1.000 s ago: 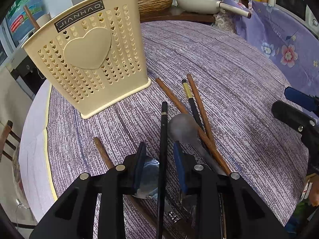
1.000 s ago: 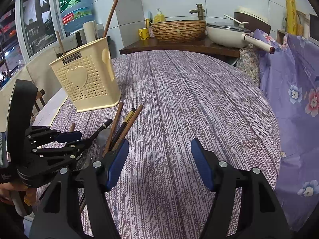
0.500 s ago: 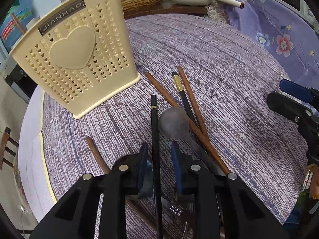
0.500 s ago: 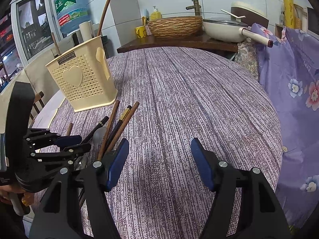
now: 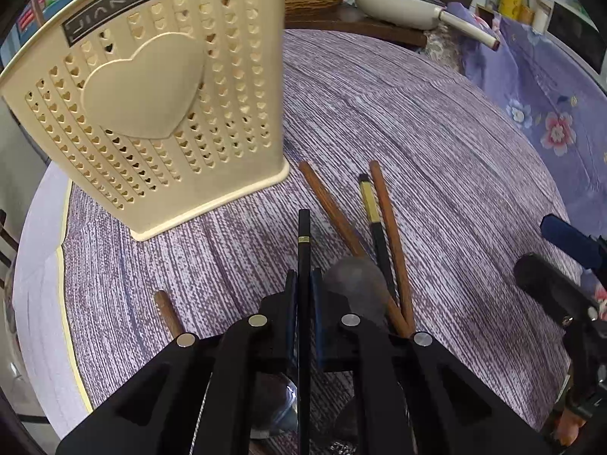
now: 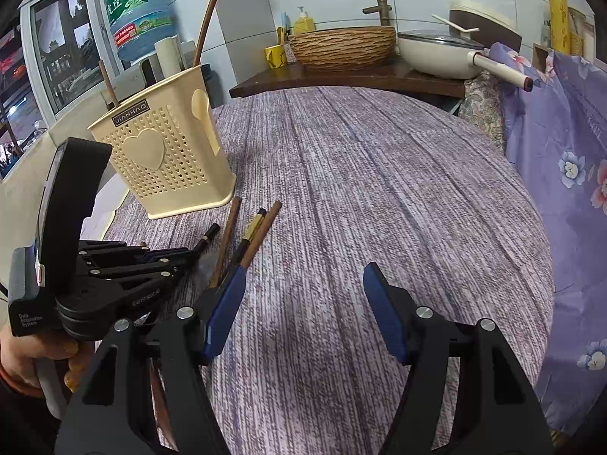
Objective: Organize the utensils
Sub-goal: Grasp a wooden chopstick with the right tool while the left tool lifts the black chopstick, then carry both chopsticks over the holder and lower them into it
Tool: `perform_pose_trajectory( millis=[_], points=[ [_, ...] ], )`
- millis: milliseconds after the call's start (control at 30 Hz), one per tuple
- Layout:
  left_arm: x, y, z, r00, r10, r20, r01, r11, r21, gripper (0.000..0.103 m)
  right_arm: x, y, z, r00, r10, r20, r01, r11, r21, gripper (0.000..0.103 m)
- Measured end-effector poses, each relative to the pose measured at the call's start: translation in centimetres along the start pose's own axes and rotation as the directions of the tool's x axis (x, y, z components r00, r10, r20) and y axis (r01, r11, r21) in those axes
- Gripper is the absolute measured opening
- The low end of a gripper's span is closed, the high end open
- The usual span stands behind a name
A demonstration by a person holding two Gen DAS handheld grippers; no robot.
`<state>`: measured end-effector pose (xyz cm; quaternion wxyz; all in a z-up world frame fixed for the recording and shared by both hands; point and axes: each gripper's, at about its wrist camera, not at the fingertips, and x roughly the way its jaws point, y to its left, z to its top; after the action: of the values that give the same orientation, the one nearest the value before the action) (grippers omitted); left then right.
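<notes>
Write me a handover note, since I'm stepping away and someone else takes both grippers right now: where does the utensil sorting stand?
Left gripper: shut on the black chopstick, which lies low over the table, tip toward the cream holder.
Right gripper: open, nothing between its fingers, hovering over bare cloth.
Holder stands upright at the table's left; two brown sticks already stand in it.
Left to do: lift the black chopstick into the holder, then the loose brown chopsticks, the gold-banded black one and the spoon beside the left gripper.

Perforated cream plastic holder (image 5: 151, 113), brown wooden chopsticks (image 5: 390, 235), woven purple tablecloth (image 5: 436, 151)
</notes>
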<state>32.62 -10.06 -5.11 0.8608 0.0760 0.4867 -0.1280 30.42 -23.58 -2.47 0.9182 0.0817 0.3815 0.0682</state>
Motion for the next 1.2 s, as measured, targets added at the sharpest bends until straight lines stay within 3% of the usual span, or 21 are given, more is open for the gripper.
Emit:
perform_pose_trajectory(
  millis=[300, 467, 700, 933, 1033, 1200],
  points=[
    [-4.8, 3.5, -0.5, 0.992, -0.029, 0.119, 0.043, 0.993, -0.114, 0.008, 4.7, 4.1, 3.3, 0.996, 0.087, -0.034, -0.090, 0.993, -0.078, 0.054],
    [-6.9, 5.3, -1.2, 0.985, -0.034, 0.171, 0.063, 0.984, -0.167, 0.008, 8.7, 6.4, 3.8, 0.993, 0.056, -0.104, -0.070, 0.987, -0.145, 0.040],
    [-8.6, 7.1, -2.2, 0.979, -0.030, 0.203, 0.071, 0.977, -0.201, 0.008, 11.9, 8.1, 4.4, 0.988, -0.029, -0.152, -0.002, 0.979, -0.203, 0.033],
    [-8.6, 7.3, -2.3, 0.978, -0.027, 0.208, 0.072, 0.975, -0.212, 0.008, 12.3, 8.8, 4.2, 0.988, -0.047, -0.148, 0.013, 0.975, -0.223, 0.024],
    [-8.7, 7.4, -2.4, 0.978, -0.027, 0.209, 0.072, 0.974, -0.213, 0.008, 12.4, 9.0, 4.4, 0.987, -0.034, -0.155, -0.004, 0.971, -0.237, 0.010],
    [-9.0, 7.5, -2.5, 0.977, -0.023, 0.214, 0.069, 0.975, -0.211, 0.008, 11.5, 7.9, 4.7, 0.986, 0.032, -0.166, -0.062, 0.983, -0.173, 0.008]
  ],
)
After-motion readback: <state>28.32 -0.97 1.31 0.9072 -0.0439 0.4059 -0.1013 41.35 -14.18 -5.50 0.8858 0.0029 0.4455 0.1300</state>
